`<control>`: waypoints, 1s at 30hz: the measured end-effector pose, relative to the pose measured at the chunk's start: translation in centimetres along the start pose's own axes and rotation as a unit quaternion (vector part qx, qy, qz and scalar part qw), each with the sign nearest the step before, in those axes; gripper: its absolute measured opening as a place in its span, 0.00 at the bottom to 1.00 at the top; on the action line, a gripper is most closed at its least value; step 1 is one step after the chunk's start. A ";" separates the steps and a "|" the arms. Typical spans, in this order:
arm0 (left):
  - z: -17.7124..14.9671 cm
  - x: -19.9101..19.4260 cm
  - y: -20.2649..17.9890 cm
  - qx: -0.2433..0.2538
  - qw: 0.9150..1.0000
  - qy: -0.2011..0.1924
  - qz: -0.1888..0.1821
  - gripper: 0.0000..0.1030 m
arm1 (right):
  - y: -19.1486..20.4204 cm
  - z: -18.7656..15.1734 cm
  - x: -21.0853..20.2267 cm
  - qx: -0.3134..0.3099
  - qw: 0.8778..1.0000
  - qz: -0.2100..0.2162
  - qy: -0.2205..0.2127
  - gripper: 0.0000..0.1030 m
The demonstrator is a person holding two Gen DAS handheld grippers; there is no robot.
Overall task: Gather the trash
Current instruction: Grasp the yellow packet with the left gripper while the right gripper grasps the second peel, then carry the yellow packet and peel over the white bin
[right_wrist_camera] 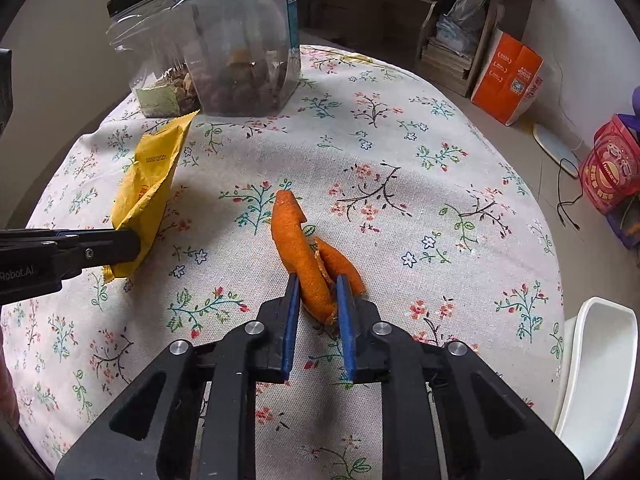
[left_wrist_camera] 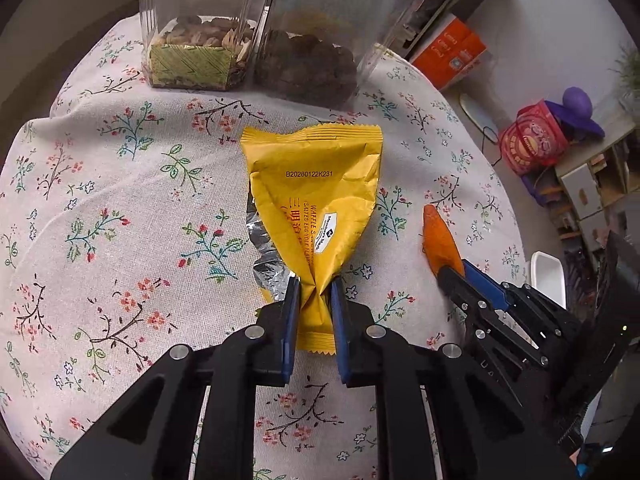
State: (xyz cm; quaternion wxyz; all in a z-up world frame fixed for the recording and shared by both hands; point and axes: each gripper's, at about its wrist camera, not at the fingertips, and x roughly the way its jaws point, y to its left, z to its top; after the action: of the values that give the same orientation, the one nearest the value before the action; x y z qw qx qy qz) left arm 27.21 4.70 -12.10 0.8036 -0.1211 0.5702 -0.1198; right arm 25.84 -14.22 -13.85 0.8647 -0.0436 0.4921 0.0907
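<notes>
- The floral tablecloth (left_wrist_camera: 120, 200) carries both pieces of trash; I take the two clear jars (left_wrist_camera: 248, 40) at its far edge as my landmark.
- Yellow wrapper (left_wrist_camera: 316, 200): on the near side of the jars, its long axis running from them straight back to me. My left gripper (left_wrist_camera: 314, 300) pinches its crumpled near end.
- Orange peel (right_wrist_camera: 308, 256): right of the wrapper, lengthwise toward me. My right gripper (right_wrist_camera: 318, 300) is clamped on its near end.
- Neither needs reaching; I judge both lift next.

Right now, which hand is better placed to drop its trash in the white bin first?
Right, probably. The right tool is shut on the orange peel, and the white bin sits off its side of the table. The left tool, pinching the yellow wrapper, is farther.
</notes>
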 end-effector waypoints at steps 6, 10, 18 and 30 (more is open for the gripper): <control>0.2 -0.9 -1.1 0.012 1.000 -0.008 -0.008 0.14 | -0.6 0.0 -1.2 0.011 1.000 0.010 -0.008 0.09; 0.3 -1.3 -2.4 0.023 1.000 -0.013 -0.013 0.14 | -0.8 0.1 -2.4 0.014 1.000 0.011 -0.018 0.09; 0.2 -1.6 -5.9 0.043 0.999 -0.016 -0.022 0.13 | -2.7 0.3 -5.6 0.029 0.999 0.001 -0.041 0.09; -0.5 -1.0 -14.0 0.090 0.993 -0.012 -0.072 0.13 | -8.0 -2.0 -11.8 0.065 0.994 -0.038 -0.075 0.09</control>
State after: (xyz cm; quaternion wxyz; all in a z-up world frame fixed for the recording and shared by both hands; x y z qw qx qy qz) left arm 25.66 -8.24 -6.76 0.8075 -0.0906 0.5368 -0.2271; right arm 19.87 -23.69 -4.80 0.9032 0.0011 0.4283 0.0291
